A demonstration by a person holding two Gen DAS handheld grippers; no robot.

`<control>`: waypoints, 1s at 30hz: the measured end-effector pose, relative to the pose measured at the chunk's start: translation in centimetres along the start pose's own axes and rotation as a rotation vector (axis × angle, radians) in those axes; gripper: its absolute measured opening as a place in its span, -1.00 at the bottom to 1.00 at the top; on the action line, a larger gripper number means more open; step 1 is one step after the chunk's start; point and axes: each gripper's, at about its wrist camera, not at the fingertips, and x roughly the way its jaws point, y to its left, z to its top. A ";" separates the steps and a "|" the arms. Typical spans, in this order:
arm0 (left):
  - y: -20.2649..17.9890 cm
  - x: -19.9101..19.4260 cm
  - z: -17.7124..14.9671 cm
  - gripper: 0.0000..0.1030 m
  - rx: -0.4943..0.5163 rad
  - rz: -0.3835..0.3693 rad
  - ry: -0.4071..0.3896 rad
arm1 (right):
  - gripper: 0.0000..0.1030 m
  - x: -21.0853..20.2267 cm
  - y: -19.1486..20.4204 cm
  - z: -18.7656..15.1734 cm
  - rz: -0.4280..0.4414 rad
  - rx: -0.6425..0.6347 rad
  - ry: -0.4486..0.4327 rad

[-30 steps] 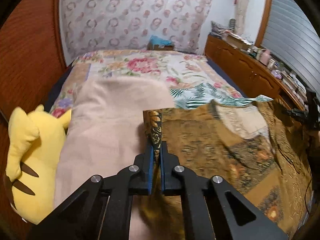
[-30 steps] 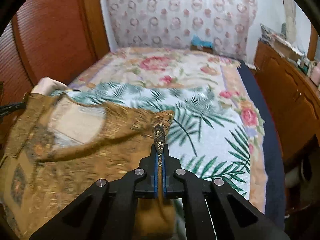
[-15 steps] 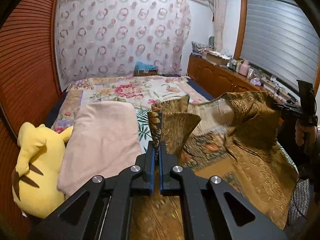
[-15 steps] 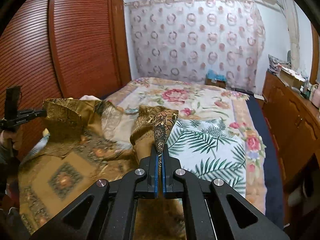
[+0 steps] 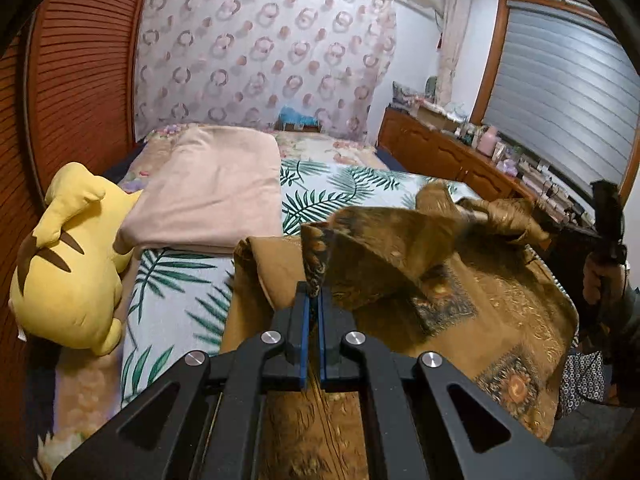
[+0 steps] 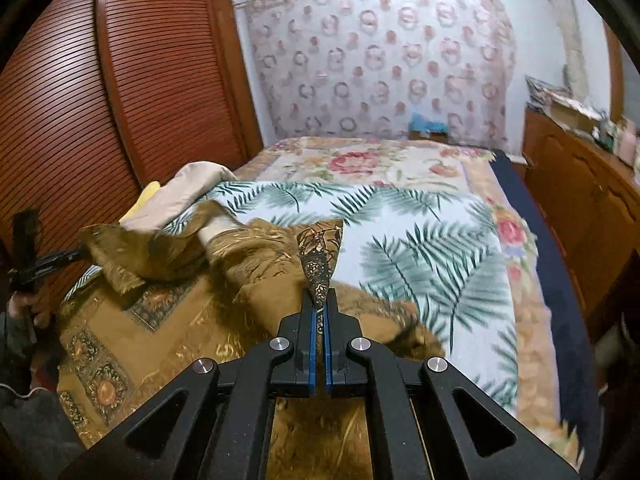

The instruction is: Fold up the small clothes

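Note:
A golden-brown patterned garment [image 5: 472, 312] [image 6: 168, 320] is stretched between both grippers over the near part of the bed. My left gripper [image 5: 314, 300] is shut on one corner of it, which sticks up past the blue pads. My right gripper [image 6: 319, 308] is shut on the other corner, a dark ornate tip. Each view shows the other gripper at its edge, the right gripper [image 5: 600, 232] and the left gripper [image 6: 36, 264], with cloth bunched at it. The garment's middle sags in folds onto the palm-leaf sheet [image 6: 420, 248].
A yellow plush toy [image 5: 68, 264] lies at the bed's left edge beside a folded beige blanket [image 5: 212, 192]. Red-brown louvred doors [image 6: 120, 92] run along the left. A wooden dresser [image 5: 452, 156] with clutter stands on the right. A person's hand [image 5: 598, 280] grips the right tool.
Both grippers have drawn back towards the foot of the bed, pulling the garment with them. It was spread flat; now it is lifted and bunched near the bed's near end.

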 end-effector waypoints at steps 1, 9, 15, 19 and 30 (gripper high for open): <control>0.1 -0.5 -0.1 -0.92 -0.004 -0.003 -0.007 | -0.96 -0.5 0.1 -0.4 -0.003 0.005 -0.003; 0.7 -3.9 -0.8 -0.92 -0.024 0.016 -0.051 | -0.96 -3.6 1.2 -2.5 -0.016 0.021 0.024; 1.0 -5.5 -1.2 -0.92 -0.021 0.048 -0.047 | -0.96 -6.0 2.3 -2.9 -0.046 0.008 0.076; 0.7 -5.8 -1.7 -0.92 -0.009 0.065 -0.041 | -0.96 -7.7 2.9 -3.5 -0.051 0.005 0.089; 0.7 -6.3 -0.5 -0.05 -0.009 0.056 -0.054 | -0.87 -7.8 2.4 -3.5 -0.132 0.040 0.104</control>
